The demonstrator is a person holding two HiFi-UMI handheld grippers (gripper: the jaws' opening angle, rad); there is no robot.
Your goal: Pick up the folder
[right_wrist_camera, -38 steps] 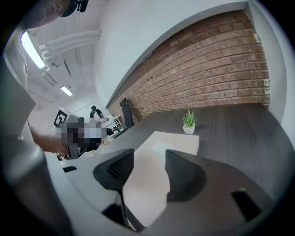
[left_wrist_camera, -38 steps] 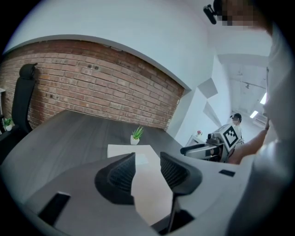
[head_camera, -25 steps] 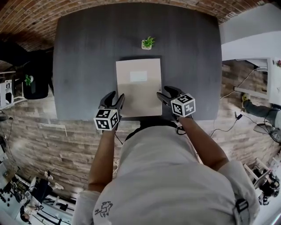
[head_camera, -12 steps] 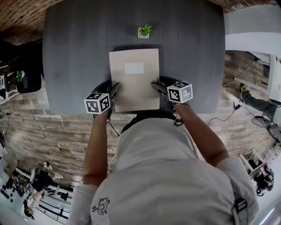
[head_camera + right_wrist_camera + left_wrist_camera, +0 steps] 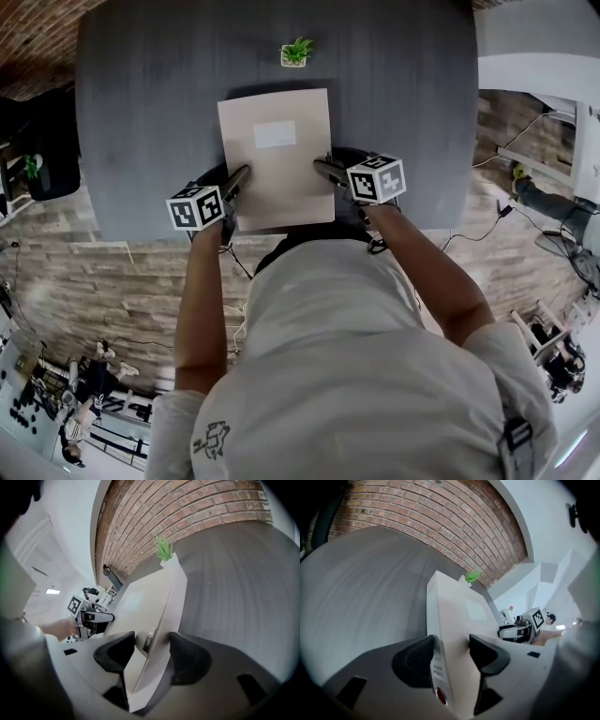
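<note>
The head view shows the folder [image 5: 277,178] lying flat on the dark grey table [image 5: 141,112]. A little green plant [image 5: 296,52] stands just past the folder's far end. Only this view shows both arms at once. They reach out from the person's grey shirt [image 5: 356,356], one along each long side of the folder, near its close end. The left gripper [image 5: 230,183] is at the folder's left side and the right gripper [image 5: 336,171] is at its right side. Both point forward and down at a slant. The two gripper views show how the jaws stand, which the head view does not. The left gripper's jaws have just been opening and are wide apart, with the folder's left edge between them, not squeezed. The right gripper's jaws are apart too, with the folder's right edge between them and a gap beside one jaw. The left gripper view also shows the folder's thick side, with a small sticker [image 5: 437,670] and a red dot [image 5: 440,695]. The print there is too small to read. The white label [image 5: 275,134] on the folder's top looks blank. Each gripper has a cube [image 5: 197,206] with black and white squares. A brick wall [image 5: 417,517] stands beyond the folder's far end.
</note>
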